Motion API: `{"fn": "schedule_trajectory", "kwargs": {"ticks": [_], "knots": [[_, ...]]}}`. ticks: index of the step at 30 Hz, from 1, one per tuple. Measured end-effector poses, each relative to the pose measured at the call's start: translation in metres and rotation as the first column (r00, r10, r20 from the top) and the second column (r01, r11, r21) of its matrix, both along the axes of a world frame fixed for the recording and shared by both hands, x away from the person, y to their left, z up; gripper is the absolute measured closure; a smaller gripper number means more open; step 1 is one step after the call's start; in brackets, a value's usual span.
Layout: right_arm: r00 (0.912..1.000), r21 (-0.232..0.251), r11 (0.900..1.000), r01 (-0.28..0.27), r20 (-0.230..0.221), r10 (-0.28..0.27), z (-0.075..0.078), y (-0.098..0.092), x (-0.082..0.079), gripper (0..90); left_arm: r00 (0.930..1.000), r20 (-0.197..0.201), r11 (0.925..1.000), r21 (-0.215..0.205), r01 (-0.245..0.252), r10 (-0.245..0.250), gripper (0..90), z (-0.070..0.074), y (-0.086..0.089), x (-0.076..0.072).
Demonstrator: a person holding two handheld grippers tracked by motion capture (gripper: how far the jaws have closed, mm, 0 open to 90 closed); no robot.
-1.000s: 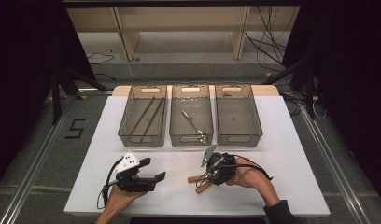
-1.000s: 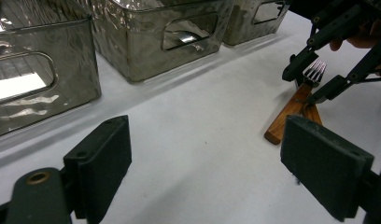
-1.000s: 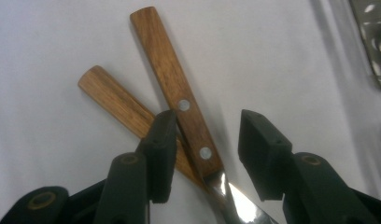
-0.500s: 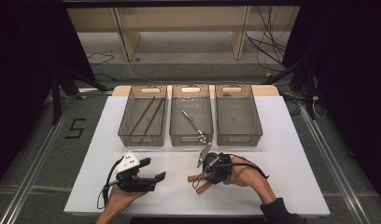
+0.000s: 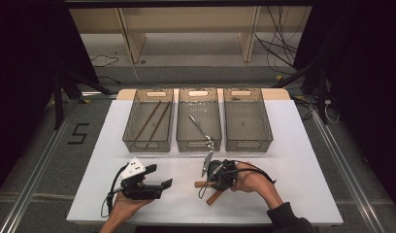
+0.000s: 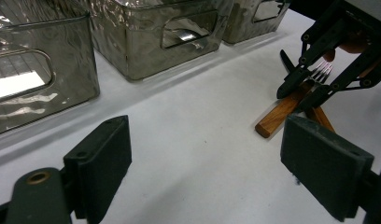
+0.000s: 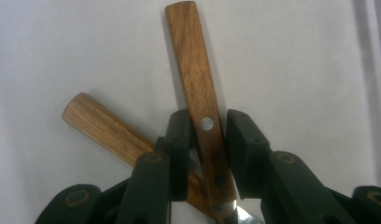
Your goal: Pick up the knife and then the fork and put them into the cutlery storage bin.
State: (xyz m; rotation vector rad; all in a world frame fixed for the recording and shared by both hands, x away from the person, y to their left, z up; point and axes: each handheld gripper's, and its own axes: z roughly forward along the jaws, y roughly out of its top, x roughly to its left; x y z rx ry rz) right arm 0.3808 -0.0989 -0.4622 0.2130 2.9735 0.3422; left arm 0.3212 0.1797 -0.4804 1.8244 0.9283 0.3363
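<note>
Your right gripper [image 5: 213,183] has its jaws closed around the riveted wooden handle [image 7: 198,93] of 1 utensil, which lies crossed over a 2nd wooden handle [image 7: 102,128] on the white table [image 5: 293,160], in front of the middle bin [image 5: 198,119]. Your left gripper [image 6: 202,163] rests apart, jaws spread wide and holding nothing.

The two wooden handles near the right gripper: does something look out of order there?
Yes. The two wooden-handled utensils lie crossed on the table, outside the bins. The right gripper has its jaws either side of the upper handle. Nothing looks damaged.
</note>
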Motion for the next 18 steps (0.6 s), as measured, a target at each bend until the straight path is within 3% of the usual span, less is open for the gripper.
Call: {"fn": "schedule_trajectory", "kwargs": {"ticks": [4, 11, 18], "knots": [[0.9985, -0.025, 0.999, -0.046, 0.027, 0.047, 0.001, 0.002, -0.002, 76.5, 1.0000, -0.001, 1.0000, -0.001, -0.002, 0.002, 16.1, 0.000, 0.000, 0.000], [0.9978, -0.017, 0.999, -0.046, 0.047, 0.047, 0.004, 0.002, -0.003, 77.2, 1.0000, -0.003, 1.0000, -0.003, -0.003, 0.003, 16.1, 0.000, 0.001, 0.000], [0.9975, 0.089, 0.996, 0.007, 0.069, -0.013, 0.018, -0.005, -0.002, 77.3, 1.0000, -0.001, 0.9999, -0.014, -0.009, 0.009, 16.1, 0.000, 0.002, 0.001]]}}
